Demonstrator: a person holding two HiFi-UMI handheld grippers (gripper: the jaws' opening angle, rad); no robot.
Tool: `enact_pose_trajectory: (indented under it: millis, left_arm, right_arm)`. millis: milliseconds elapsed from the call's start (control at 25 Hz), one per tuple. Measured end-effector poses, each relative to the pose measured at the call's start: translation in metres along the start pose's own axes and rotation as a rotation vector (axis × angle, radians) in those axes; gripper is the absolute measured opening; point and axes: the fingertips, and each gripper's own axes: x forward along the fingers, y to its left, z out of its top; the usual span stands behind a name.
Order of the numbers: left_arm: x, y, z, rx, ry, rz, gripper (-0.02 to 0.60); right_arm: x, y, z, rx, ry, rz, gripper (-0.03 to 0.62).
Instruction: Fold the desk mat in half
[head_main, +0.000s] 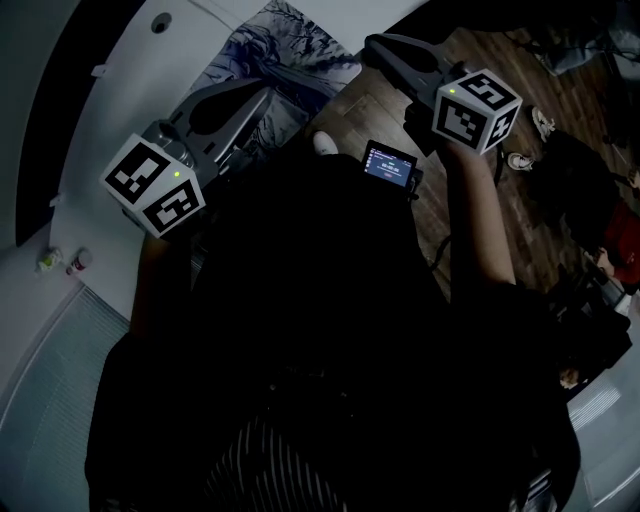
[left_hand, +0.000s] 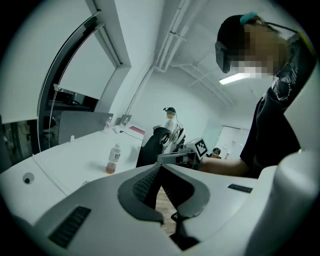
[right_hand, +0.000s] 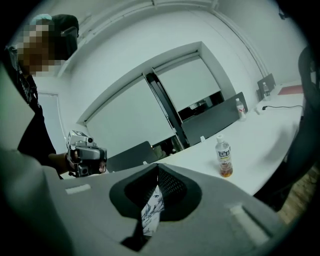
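White table (head_main: 110, 70) under printed desk mat (head_main: 290, 50); left gripper (head_main: 258, 95) and right gripper (head_main: 378, 45) each clamped tight on mat edge.

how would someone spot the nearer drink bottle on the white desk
Find the long white desk in front of the grey partition. On its bare middle stretch one drink bottle stands upright, alone. Unlike the second bottle far back by the partition's end, it is closer and holds only a little amber liquid at the bottom.
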Motion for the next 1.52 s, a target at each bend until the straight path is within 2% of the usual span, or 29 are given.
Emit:
enact_pose_trajectory:
  millis: [400,800,960,1160,1320,1480,1520]
  left_arm:
    - [-0.001,0.026,-0.017,-0.039,0.067,0.012,0.003]
    - [-0.017,0.052,-0.031,-0.080,0.110,0.070,0.003]
    - [-0.027,0.065,-0.041,-0.086,0.140,0.110,0.003]
    - [-0.042,0.080,-0.041,-0.124,0.120,0.159,0.003]
    - [-0.055,0.088,-0.039,-0.142,0.095,0.205,0.003]
    - [-0.066,0.091,-0.040,-0.148,0.088,0.230,0.003]
    - [-0.067,0.092,-0.040,-0.150,0.086,0.240,0.003]
  right_arm:
    - [0.023,-0.051,-0.041,0.074,0.035,-0.074,0.005]
    - [0.040,-0.121,-0.104,0.185,0.119,-0.178,0.010]
    - [0.052,-0.151,-0.143,0.270,0.182,-0.223,0.103]
    - [0.069,-0.177,-0.196,0.384,0.267,-0.257,0.214]
    - [0.080,-0.186,-0.248,0.328,0.425,-0.310,0.246]
    - [0.092,-0.185,-0.264,0.374,0.449,-0.288,0.247]
    - [0.095,-0.184,-0.266,0.378,0.457,-0.277,0.230]
